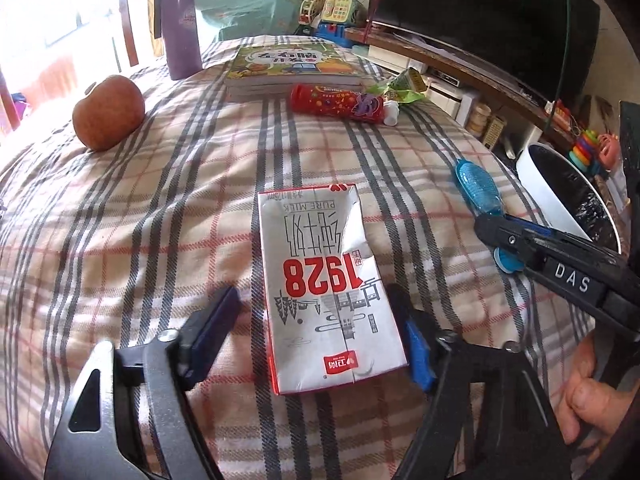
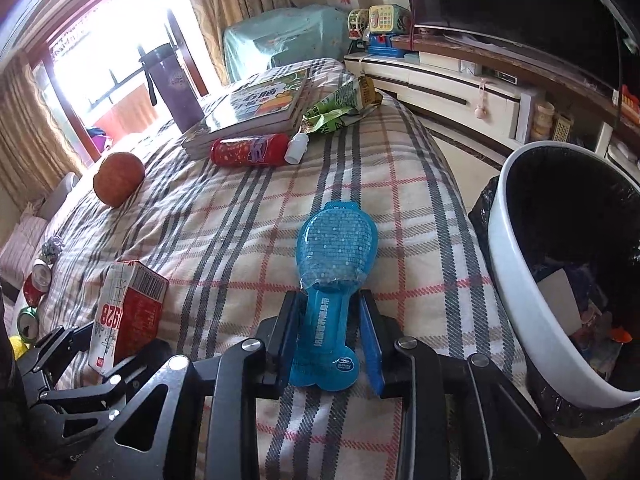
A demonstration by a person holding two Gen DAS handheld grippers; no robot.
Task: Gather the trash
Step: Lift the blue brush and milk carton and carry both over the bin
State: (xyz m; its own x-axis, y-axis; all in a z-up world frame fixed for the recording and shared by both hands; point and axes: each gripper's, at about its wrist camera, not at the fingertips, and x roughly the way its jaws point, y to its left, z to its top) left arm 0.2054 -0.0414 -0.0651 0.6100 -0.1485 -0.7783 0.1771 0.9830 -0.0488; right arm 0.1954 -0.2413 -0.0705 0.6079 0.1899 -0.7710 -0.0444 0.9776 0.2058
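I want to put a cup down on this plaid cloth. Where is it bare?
Bare: the wide stretch between the apple, milk carton and red tube. Crowded: the far end, with the books, green wrapper and purple flask.

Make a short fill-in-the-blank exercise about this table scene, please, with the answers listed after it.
1. The milk carton shows the red number ____.
2. The right gripper is shut on a ____ plastic package.
3. The round fruit near the purple cup is an ____.
4. The white bin stands on the package's ____ side in the right wrist view.

Answers: 1928; blue; apple; right
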